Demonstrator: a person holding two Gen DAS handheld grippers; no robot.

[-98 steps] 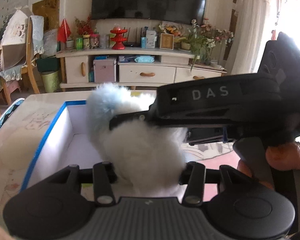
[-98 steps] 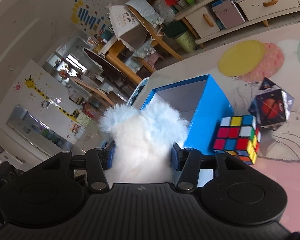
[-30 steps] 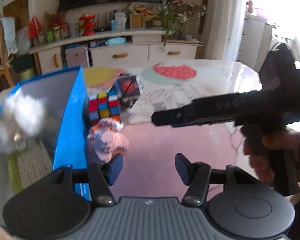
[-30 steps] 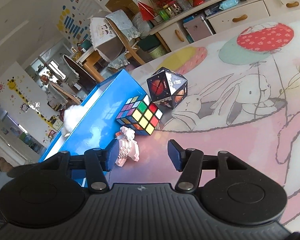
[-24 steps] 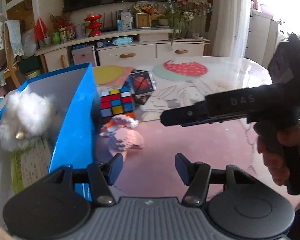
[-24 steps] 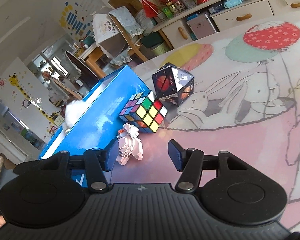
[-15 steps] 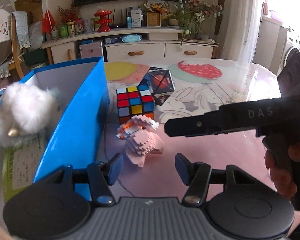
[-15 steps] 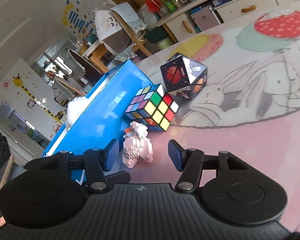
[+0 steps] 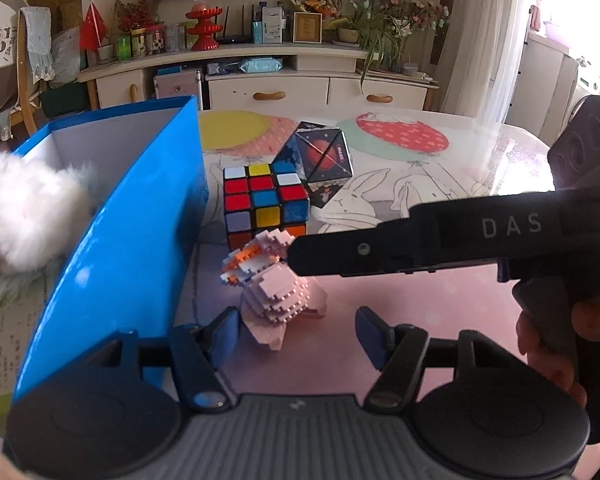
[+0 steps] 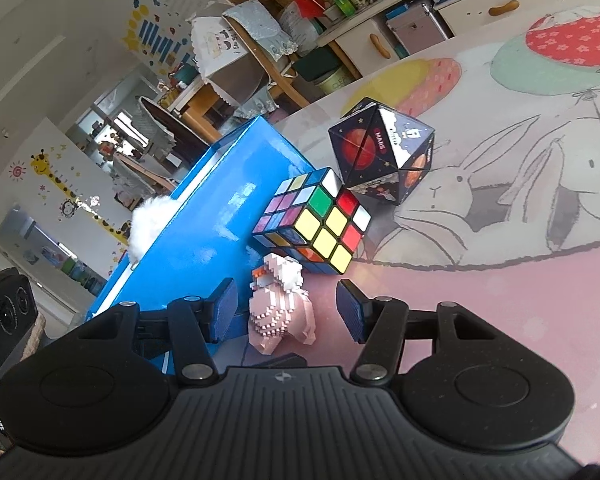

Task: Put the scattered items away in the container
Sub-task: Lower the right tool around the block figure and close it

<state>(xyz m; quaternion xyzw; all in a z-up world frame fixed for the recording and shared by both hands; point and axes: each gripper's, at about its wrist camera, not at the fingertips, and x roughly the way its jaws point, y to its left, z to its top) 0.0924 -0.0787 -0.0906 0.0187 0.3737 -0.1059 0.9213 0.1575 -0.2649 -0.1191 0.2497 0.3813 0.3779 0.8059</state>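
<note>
Both tongs stood spread around the pink brick figure (image 9: 278,296) on the desk (image 9: 440,312), the left tongs (image 9: 296,332) opening wider, the right tongs (image 10: 286,310) not pressing it; it sat beside the blue box (image 9: 140,240), near the colour cube (image 9: 266,204)

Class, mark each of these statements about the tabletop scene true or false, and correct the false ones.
1. The fluffy white toy lies inside the blue box. True.
2. The colour cube is stacked on top of the planet-print puzzle. False: both stand on the table, the cube nearer the cameras.
3. The pink brick figure stands on the table beside the blue box. True.
4. The right gripper is clamped on the colour cube. False: its jaws are open, with the pink brick figure between them.
5. The left gripper carries the fluffy white toy. False: it holds nothing and its jaws are opening.
</note>
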